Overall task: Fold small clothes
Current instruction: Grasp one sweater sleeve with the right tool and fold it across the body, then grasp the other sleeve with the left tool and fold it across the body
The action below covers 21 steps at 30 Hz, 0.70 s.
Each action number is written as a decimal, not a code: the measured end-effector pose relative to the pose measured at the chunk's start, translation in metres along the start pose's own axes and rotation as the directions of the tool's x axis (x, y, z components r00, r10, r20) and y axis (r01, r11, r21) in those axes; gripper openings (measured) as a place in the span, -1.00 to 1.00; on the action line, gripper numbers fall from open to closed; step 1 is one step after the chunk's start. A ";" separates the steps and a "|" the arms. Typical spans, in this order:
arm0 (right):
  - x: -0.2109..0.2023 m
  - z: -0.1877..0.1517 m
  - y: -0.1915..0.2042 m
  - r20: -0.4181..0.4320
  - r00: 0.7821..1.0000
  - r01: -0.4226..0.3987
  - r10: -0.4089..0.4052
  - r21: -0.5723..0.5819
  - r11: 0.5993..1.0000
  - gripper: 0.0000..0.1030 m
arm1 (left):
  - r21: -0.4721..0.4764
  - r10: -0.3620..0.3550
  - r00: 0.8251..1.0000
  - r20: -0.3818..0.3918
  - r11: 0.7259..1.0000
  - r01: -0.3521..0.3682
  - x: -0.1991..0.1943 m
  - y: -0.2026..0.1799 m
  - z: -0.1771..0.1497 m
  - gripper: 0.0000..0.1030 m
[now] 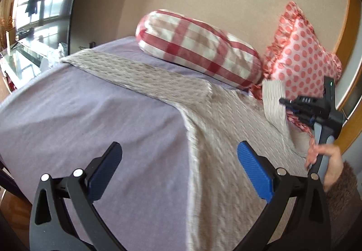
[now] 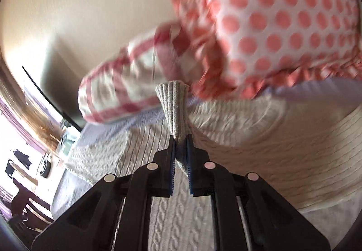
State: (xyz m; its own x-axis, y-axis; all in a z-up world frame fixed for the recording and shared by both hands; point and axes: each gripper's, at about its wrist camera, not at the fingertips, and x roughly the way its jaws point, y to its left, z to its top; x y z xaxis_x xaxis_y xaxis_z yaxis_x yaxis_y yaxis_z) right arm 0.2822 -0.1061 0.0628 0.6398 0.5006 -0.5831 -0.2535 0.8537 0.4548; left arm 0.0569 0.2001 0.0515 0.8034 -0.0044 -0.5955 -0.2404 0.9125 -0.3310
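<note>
A beige cable-knit sweater [image 1: 226, 128] lies spread on a lilac bed sheet [image 1: 90, 128], one sleeve [image 1: 135, 74] stretched out to the far left. My left gripper [image 1: 178, 160] is open and empty, hovering low over the sweater's body near its left edge. My right gripper [image 2: 180, 144] is shut on the ribbed cuff [image 2: 174, 106] of the other sleeve and holds it lifted above the sweater. In the left wrist view the right gripper [image 1: 285, 101] holds that cuff [image 1: 272, 101] up at the right, in front of the pillows.
A red-checked bolster pillow [image 1: 199, 47] and a pink polka-dot pillow [image 1: 301, 56] lie at the head of the bed against the wall. A wooden frame [image 1: 353, 83] runs along the right. A glass table [image 1: 25, 56] stands past the bed's left edge.
</note>
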 end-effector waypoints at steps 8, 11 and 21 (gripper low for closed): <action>0.012 0.002 0.008 0.029 0.999 0.025 -0.025 0.010 1.000 -0.81 | -0.157 -0.020 0.999 -0.038 0.988 0.014 0.019 0.067 0.051 0.97; 0.019 -0.006 0.015 -0.003 0.999 0.033 -0.033 -0.036 0.999 -0.80 | -0.213 -0.038 0.999 -0.012 0.976 0.035 0.025 0.085 0.065 0.97; 0.000 -0.026 0.012 -0.237 0.955 -0.174 0.177 0.034 0.984 0.33 | -0.438 -0.031 0.995 -0.097 0.899 -0.015 0.086 0.145 0.102 0.63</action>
State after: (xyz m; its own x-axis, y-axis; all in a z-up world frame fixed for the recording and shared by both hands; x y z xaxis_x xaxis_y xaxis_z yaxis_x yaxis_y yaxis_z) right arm 0.2603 -0.0918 0.0508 0.3943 0.6634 -0.6359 -0.3362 0.7481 0.5720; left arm 0.1470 0.3743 0.0269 0.7540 -0.0721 -0.6529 -0.4665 0.6409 -0.6096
